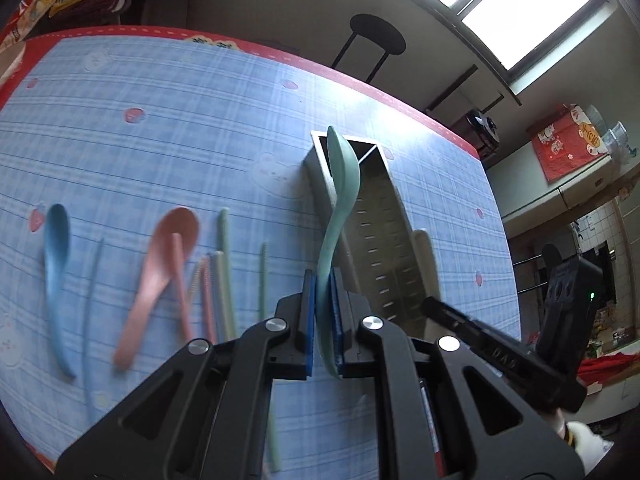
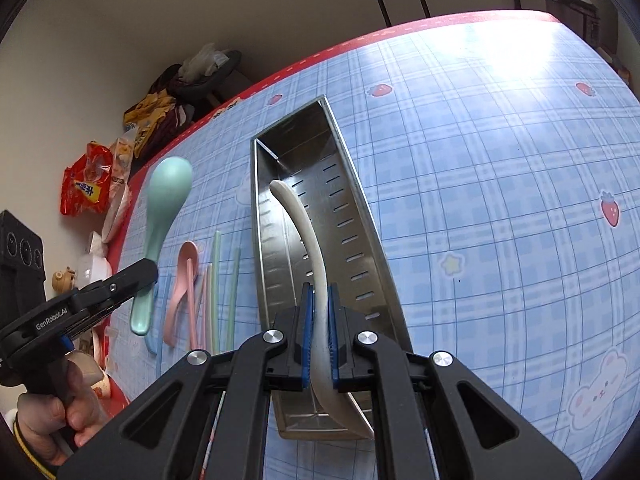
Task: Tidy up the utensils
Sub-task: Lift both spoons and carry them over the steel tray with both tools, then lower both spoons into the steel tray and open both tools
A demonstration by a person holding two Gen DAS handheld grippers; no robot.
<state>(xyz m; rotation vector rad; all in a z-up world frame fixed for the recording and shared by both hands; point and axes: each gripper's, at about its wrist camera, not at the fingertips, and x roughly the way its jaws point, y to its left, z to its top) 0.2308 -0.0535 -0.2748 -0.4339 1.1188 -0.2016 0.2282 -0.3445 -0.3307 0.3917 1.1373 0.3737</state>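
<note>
Over the tray: white spoon (image 2: 310,264), lengthwise along the metal tray (image 2: 362,216), clamped by right gripper (image 2: 319,334).
Left of it: left gripper (image 1: 323,320) clamps green spoon (image 1: 340,200).

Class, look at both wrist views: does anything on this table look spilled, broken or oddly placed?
Nothing is spilled or broken. The loose chopsticks lie jumbled, one across the pink spoon. The metal tray holds nothing yet; the green spoon and white spoon are clamped in the grippers.

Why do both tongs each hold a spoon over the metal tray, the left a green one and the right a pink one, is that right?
Nearly. The right tongs grip a white spoon, as the right wrist view shows. The pink spoon lies on the table. The left tongs do hold the green spoon.
</note>
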